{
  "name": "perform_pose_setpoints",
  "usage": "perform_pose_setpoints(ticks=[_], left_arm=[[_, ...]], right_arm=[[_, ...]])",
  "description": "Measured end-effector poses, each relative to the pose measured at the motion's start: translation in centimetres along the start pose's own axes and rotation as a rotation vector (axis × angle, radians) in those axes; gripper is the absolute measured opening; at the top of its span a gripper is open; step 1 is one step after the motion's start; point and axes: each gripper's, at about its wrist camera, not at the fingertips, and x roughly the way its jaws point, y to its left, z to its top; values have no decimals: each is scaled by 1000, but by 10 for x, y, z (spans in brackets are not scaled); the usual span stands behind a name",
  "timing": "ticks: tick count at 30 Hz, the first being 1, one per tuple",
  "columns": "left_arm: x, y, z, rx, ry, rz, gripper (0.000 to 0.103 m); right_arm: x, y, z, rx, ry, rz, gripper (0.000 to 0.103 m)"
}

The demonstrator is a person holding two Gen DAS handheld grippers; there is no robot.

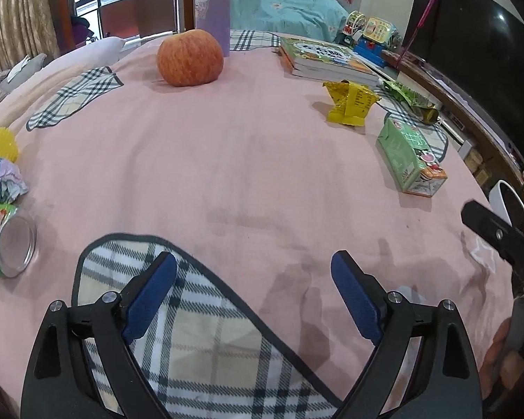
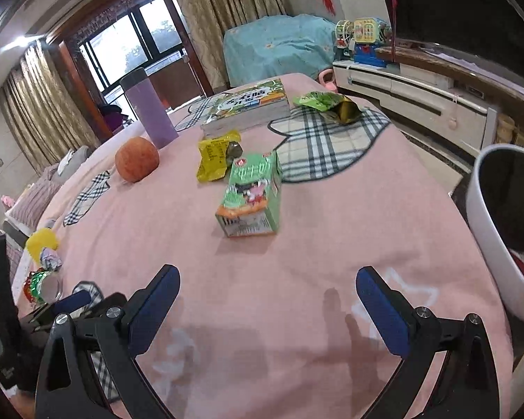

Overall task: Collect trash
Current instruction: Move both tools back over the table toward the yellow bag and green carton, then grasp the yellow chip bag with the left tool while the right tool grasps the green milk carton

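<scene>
Right claw [image 2: 267, 309] agape, white bin [image 2: 485, 230] beside

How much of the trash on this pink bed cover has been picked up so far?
Something red and white already lies in the white bin. Nothing is in hand: the left gripper and right gripper are both open and empty. Left on the cover: the green carton, yellow wrapper, green snack bag, crumpled paper and green can.

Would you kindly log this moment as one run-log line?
left gripper: open, empty | right gripper: open, empty | green carton: on pink blanket, ahead of right gripper | white bin: right of bed
</scene>
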Motion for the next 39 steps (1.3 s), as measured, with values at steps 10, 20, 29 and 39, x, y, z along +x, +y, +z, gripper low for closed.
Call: perform_pose_setpoints(ticks=[10, 20, 29, 39], left_arm=[[14, -1, 20, 11, 21, -15, 92], [31, -16, 52, 29, 10, -41, 92], [55, -55, 81, 65, 10, -82, 92], [89, -99, 115, 107, -7, -62, 92]], right_arm=[[37, 12, 21, -27, 43, 15, 101], [72, 8, 36, -49, 110, -4, 81], [49, -31, 36, 36, 70, -24, 50], [36, -60, 30, 105, 32, -27, 50]])
